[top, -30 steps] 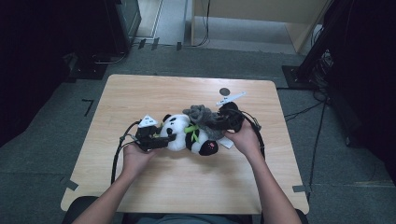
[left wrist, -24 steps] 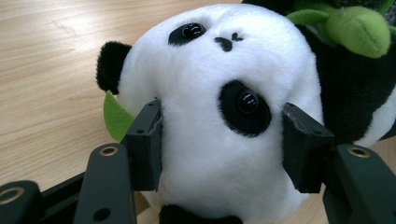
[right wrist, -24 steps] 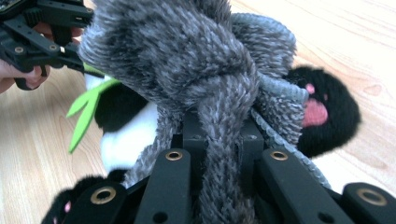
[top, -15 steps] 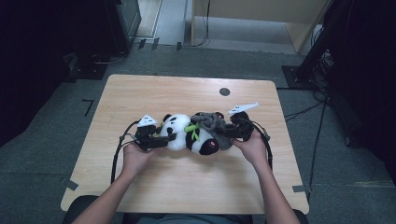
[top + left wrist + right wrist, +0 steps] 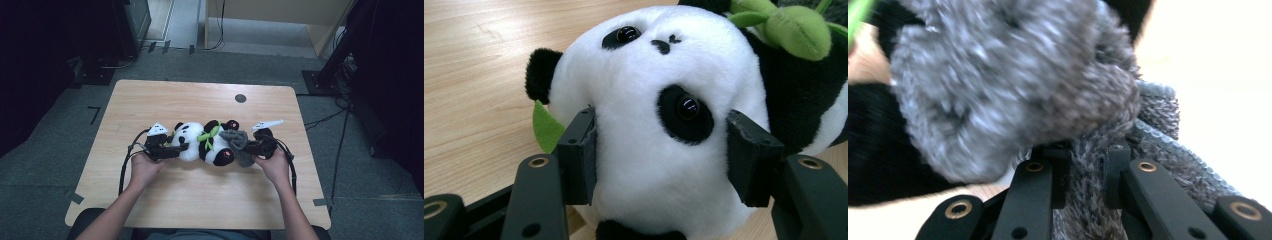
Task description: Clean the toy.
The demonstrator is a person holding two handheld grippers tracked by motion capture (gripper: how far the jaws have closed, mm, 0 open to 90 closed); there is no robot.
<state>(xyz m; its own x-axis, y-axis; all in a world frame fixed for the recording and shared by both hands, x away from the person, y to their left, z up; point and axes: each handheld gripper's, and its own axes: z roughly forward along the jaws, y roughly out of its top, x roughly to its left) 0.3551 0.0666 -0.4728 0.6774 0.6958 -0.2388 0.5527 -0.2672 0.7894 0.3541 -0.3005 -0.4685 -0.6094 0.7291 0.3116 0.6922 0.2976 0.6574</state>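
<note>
Panda plush [image 5: 200,142] is lying on its side near the middle of the wooden table [image 5: 200,200], and it is my landmark for everything else. Nearest to me, my two forearms are coming up the table toward it, one at each end. My left gripper [image 5: 167,149] is clamping the panda's white head; in the left gripper view the pads [image 5: 579,155] are pressing into the fur on both sides of the face, and this hand is sitting just where it was a second ago. My right gripper [image 5: 250,147] is pinching a grey knitted piece [image 5: 239,145] at the panda's other end, by its black legs; in the right gripper view the jaws are nearly together with the grey knit [image 5: 1083,200] squeezed between them. A second ago this gripper was holding the grey piece higher, over the panda's body; now I am bringing it down and outward, so the knit is lying low beside the panda, off its end. Farther off, beyond the panda, a small dark round mark [image 5: 240,98] is sitting on the tabletop.
</note>
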